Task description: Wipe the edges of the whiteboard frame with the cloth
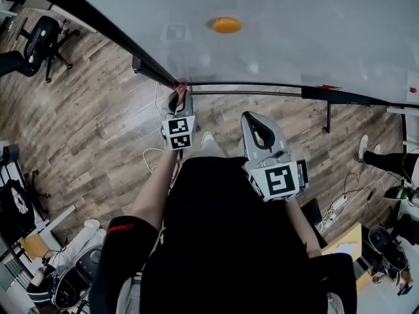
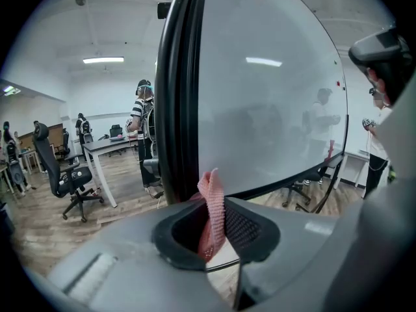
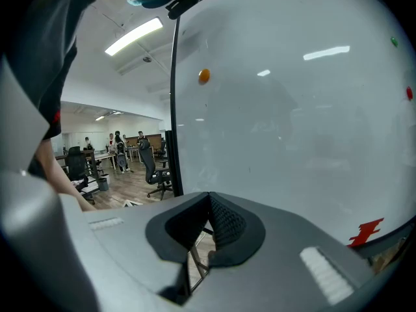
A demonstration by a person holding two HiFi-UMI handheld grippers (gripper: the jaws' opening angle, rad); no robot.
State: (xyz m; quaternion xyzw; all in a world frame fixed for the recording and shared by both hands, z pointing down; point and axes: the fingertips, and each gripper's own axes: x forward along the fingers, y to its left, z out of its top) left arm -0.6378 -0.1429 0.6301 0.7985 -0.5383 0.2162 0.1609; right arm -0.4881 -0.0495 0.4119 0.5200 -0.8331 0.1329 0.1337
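the big whiteboard (image 1: 294, 38) fills the top of the head view. it is smooth and shiny. its black frame (image 1: 105, 31) runs down the left side and then along the bottom edge. the frame is thin and hard, so i think it will not bend when it is rubbed. the board may wobble a little if it is pushed hard.

the left gripper (image 1: 178, 97) is up at the bottom left corner of the whiteboard, where the two frame edges meet. it is clenched on the pink cloth (image 2: 211, 207). the cloth stands up between its jaws and a short bit pokes out past the tips. that bit is right at the frame corner and looks to touch it.

the right gripper (image 1: 256, 120) hangs lower, near the bottom edge of the whiteboard but apart from it. its jaws are pressed together and nothing is in them.

the cloth looks knitted, soft and very light. it will flop and fold if too much of it sticks out. i think the best hold is the one it has now: most of the cloth pinched deep in the jaws and only a short end free to rub the frame. a gentle push should be enough.

a small orange magnet (image 1: 226, 25) sits high on the whiteboard, well apart from the cloth.
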